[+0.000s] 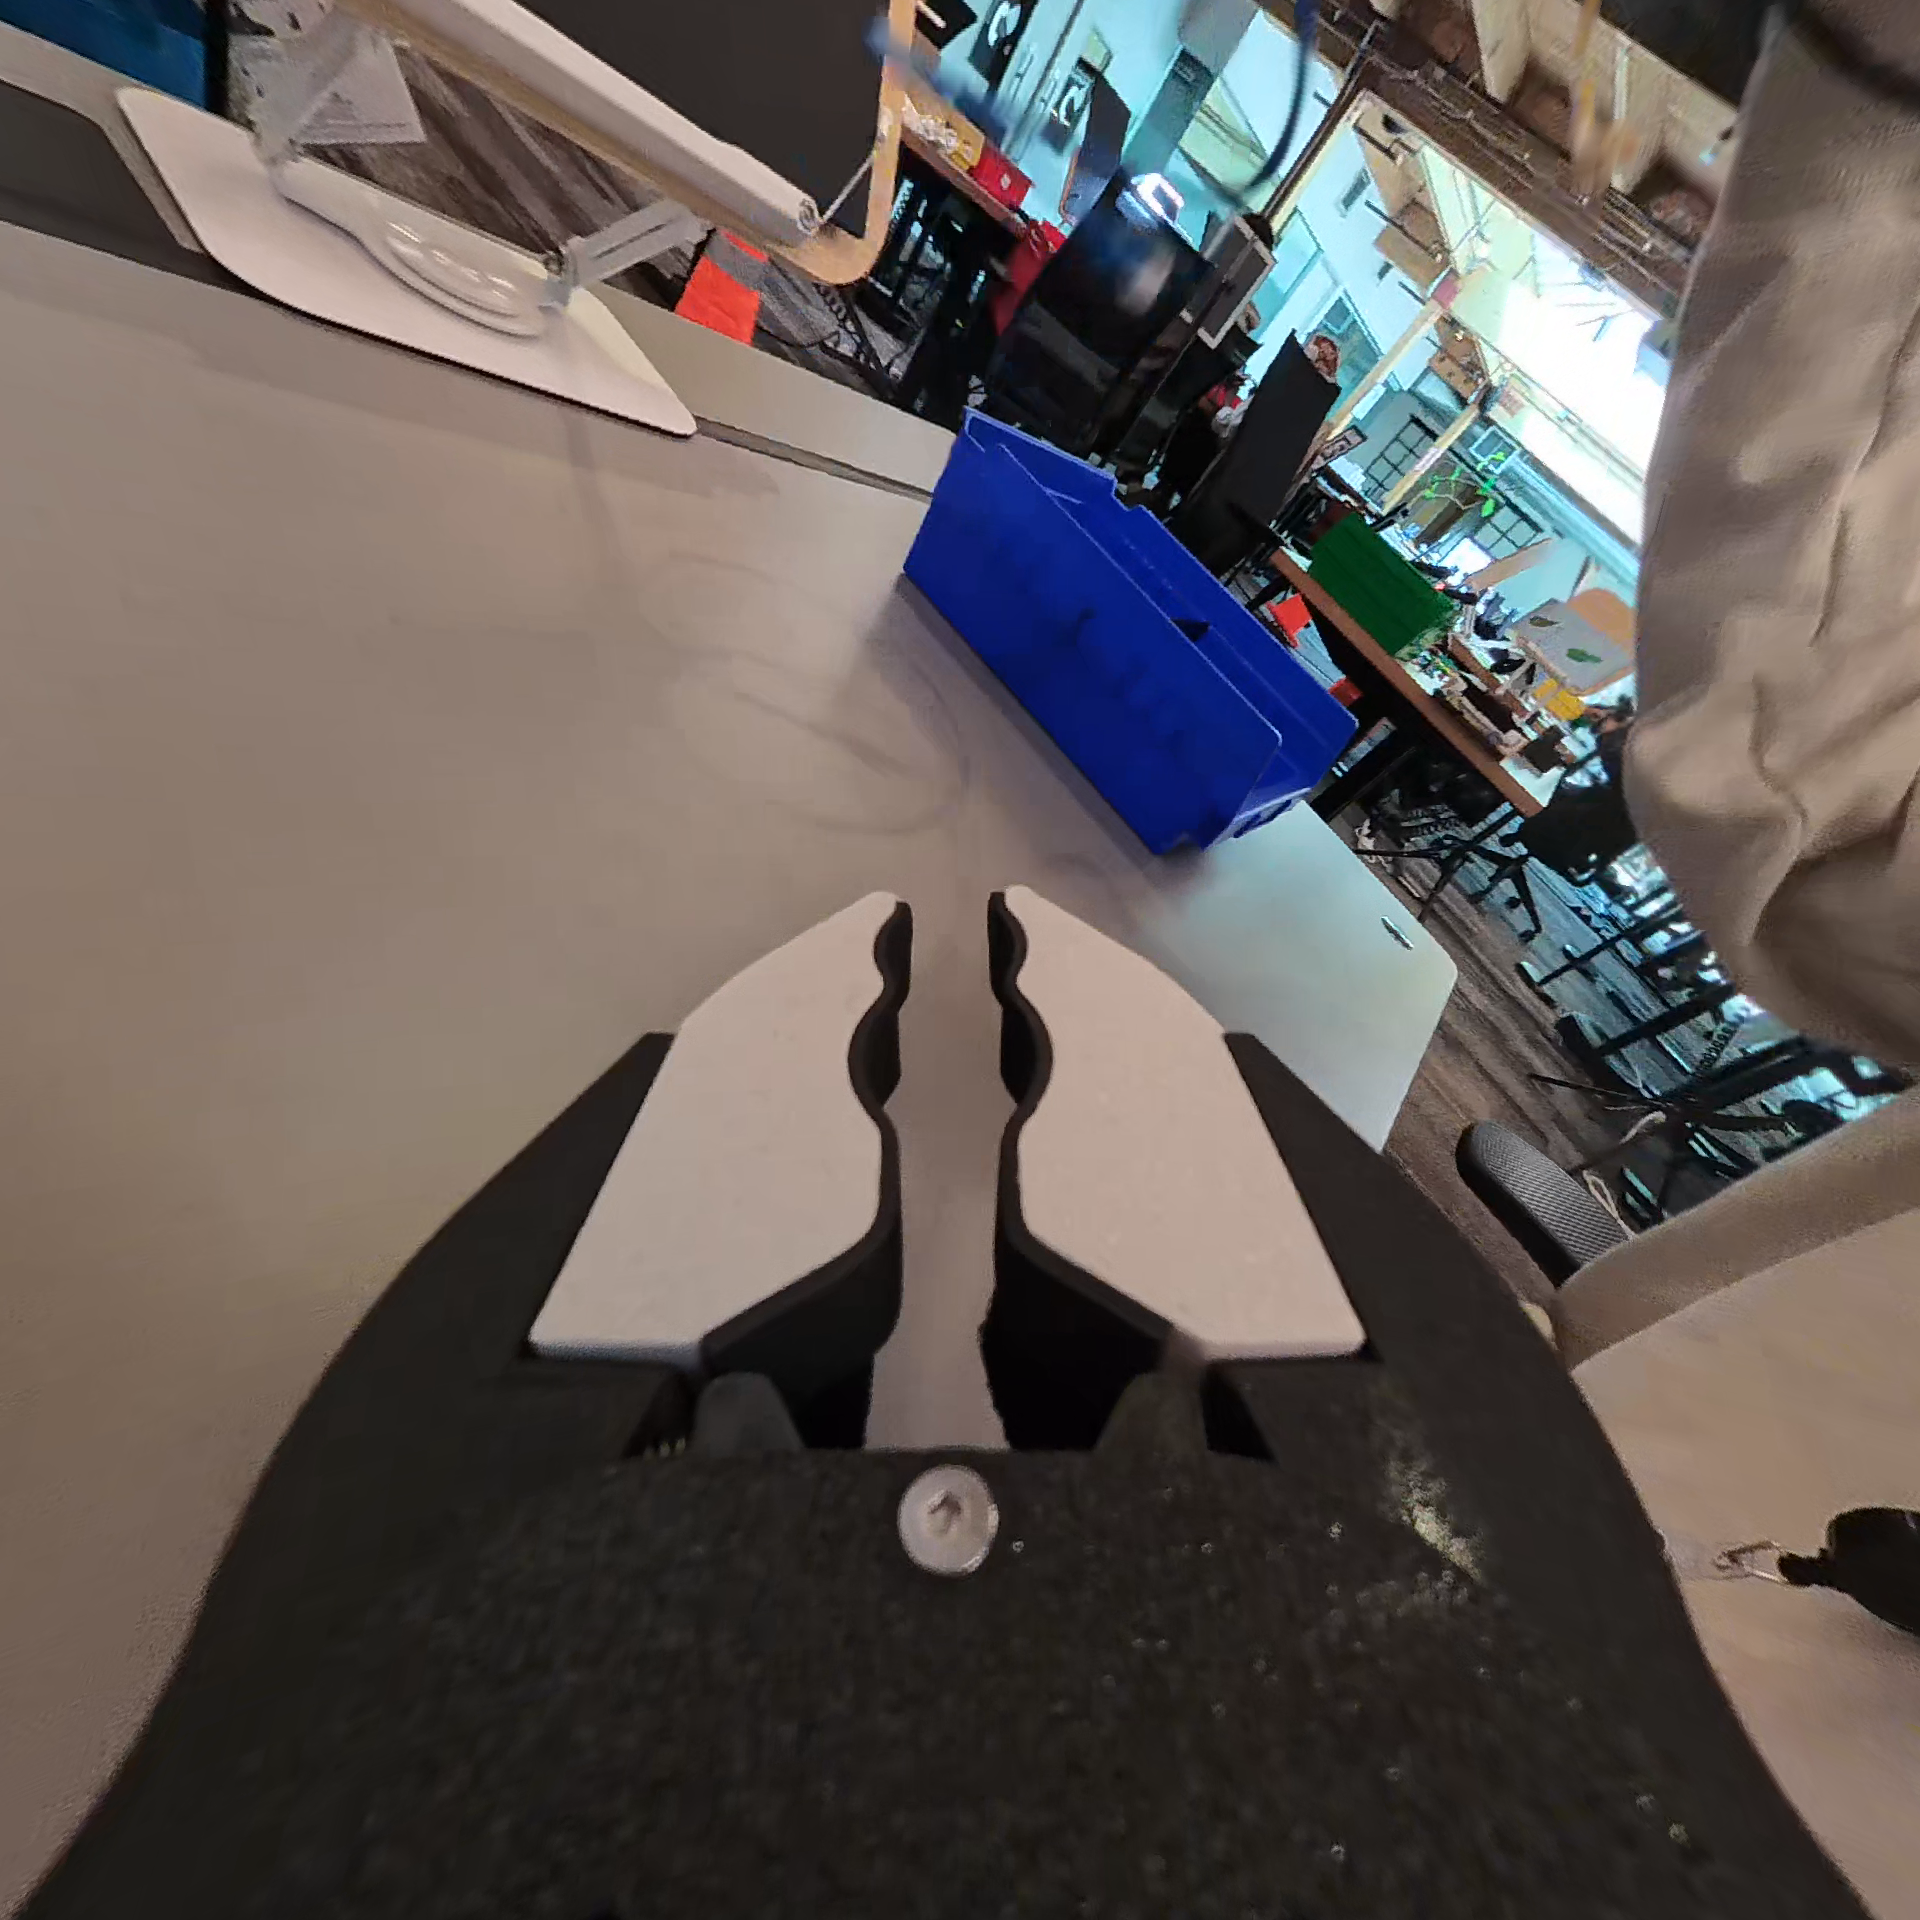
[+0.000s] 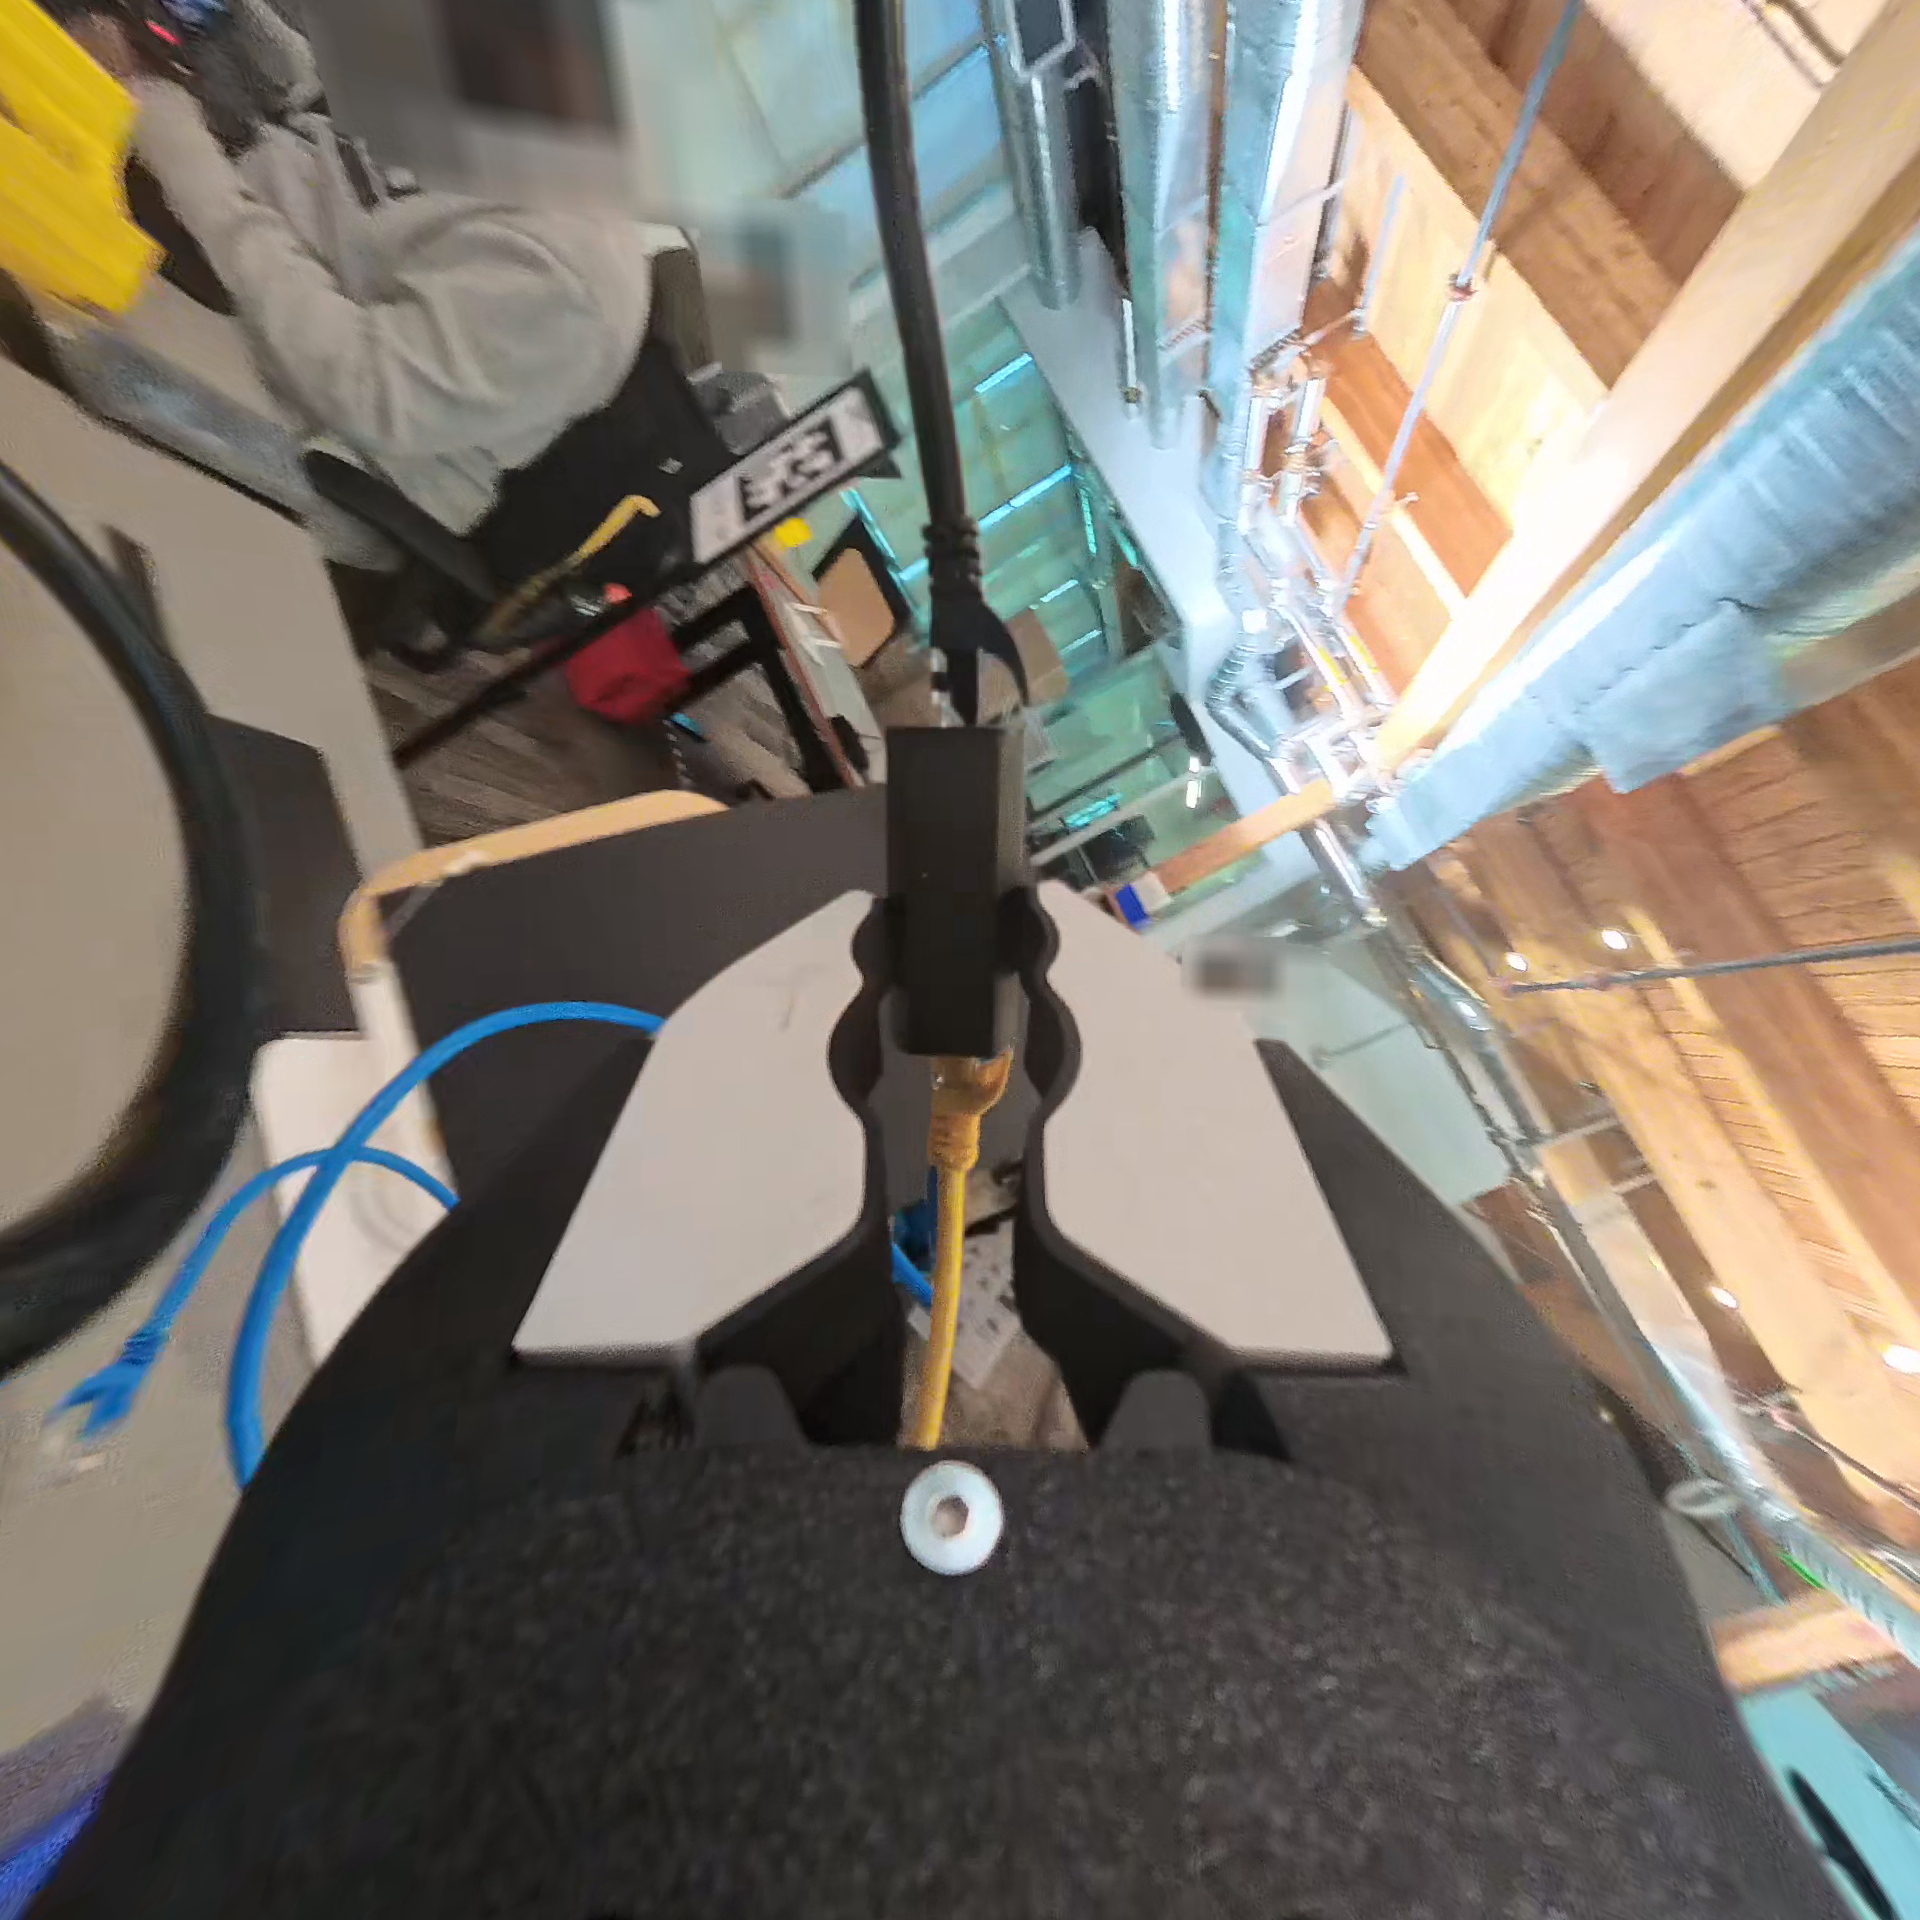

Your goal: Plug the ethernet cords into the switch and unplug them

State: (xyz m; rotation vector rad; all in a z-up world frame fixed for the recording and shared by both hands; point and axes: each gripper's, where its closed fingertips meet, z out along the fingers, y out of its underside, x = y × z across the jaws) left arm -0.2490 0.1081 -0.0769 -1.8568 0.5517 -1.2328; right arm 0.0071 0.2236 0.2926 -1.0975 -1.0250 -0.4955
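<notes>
My right gripper (image 2: 958, 914) is shut on a small black switch box (image 2: 951, 831) and holds it up in the air, tilted toward the ceiling. A black cord (image 2: 914, 312) is plugged into its far end. A yellow ethernet cord (image 2: 951, 1247) is plugged into its near end and runs back between the fingers. A blue ethernet cord (image 2: 312, 1174) hangs at the left with its plug (image 2: 114, 1371) loose. My left gripper (image 1: 950, 920) is open by a narrow gap and empty, low over the grey table (image 1: 416, 727).
A blue bin (image 1: 1122, 644) stands on the table ahead of the left gripper. A white monitor stand base (image 1: 416, 270) is at the far left. A person's beige clothing (image 1: 1787, 520) fills the right edge. A thick black cable loop (image 2: 197, 883) lies left in the right wrist view. Across from one pair of fingers to the other is roughly 45 centimetres.
</notes>
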